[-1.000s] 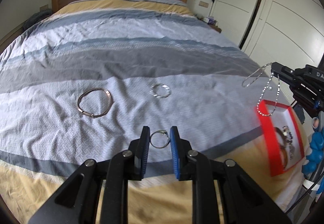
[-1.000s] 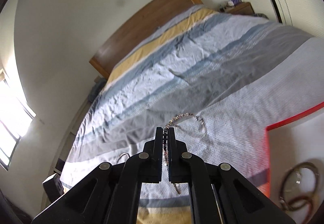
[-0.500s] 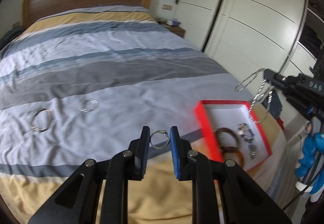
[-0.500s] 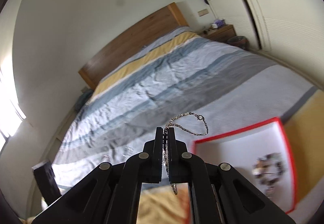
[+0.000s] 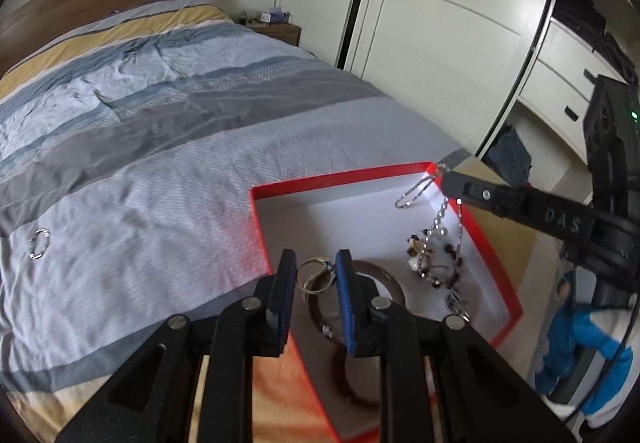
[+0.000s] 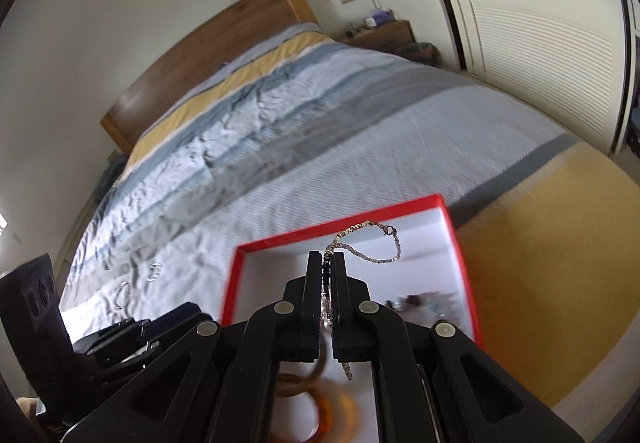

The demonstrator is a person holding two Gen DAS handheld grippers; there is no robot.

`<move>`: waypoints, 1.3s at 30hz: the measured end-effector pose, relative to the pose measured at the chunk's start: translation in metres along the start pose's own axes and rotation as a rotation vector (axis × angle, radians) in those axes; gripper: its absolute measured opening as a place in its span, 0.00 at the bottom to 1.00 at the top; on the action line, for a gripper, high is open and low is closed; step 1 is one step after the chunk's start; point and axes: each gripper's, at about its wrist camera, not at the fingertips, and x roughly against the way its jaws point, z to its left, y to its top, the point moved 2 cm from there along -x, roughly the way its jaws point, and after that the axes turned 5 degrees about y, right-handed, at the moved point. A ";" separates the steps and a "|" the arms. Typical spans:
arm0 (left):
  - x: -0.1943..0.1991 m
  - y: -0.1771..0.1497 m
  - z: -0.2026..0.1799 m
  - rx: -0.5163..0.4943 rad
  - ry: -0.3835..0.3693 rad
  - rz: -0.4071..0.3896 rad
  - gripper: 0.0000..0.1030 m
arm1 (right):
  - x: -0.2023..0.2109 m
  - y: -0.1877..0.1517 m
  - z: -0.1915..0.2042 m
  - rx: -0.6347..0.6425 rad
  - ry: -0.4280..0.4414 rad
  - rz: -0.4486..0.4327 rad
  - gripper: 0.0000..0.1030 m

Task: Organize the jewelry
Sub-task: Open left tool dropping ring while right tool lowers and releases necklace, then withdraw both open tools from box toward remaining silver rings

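Note:
My left gripper (image 5: 315, 275) is shut on a small silver ring (image 5: 316, 275) and holds it above the near left part of a red box with a white inside (image 5: 320, 183). My right gripper (image 6: 329, 263) is shut on a silver chain (image 6: 368, 243) that loops and dangles above the same box (image 6: 340, 227); the chain also shows in the left wrist view (image 5: 416, 191). In the box lie a brown bangle (image 5: 384, 275), a beaded bracelet (image 5: 436, 263) and an amber bangle (image 6: 336, 415).
The box sits near the foot corner of a striped bed (image 5: 160, 131). A silver bracelet (image 5: 39, 243) lies on the bedspread at left; two pieces (image 6: 154, 270) show in the right wrist view. White wardrobe doors (image 5: 440, 23) stand on the right.
Both grippers have swung right from the middle of the bed to over the red box, each still holding its piece. The box now lies directly under them.

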 end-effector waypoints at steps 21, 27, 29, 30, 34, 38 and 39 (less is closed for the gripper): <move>-0.070 0.005 -0.016 -0.031 0.078 0.101 0.22 | -0.026 -0.016 -0.039 0.012 -0.155 0.071 0.14; -0.050 0.008 -0.018 -0.027 0.064 0.066 0.30 | -0.009 -0.016 -0.031 0.030 -0.181 0.064 0.26; -0.039 0.009 -0.018 -0.025 0.060 0.047 0.30 | 0.002 -0.016 -0.026 0.033 -0.185 0.055 0.27; -0.033 0.009 -0.017 -0.022 0.059 0.039 0.30 | 0.005 -0.016 -0.023 0.036 -0.188 0.053 0.27; -0.003 0.008 -0.010 0.005 0.061 0.011 0.31 | 0.028 -0.015 -0.009 0.054 -0.194 0.037 0.30; 0.029 0.005 0.001 0.019 0.085 -0.007 0.31 | 0.051 -0.017 0.013 0.076 -0.188 0.021 0.33; 0.036 0.004 0.004 0.023 0.091 -0.011 0.31 | 0.056 -0.018 0.019 0.082 -0.185 0.019 0.33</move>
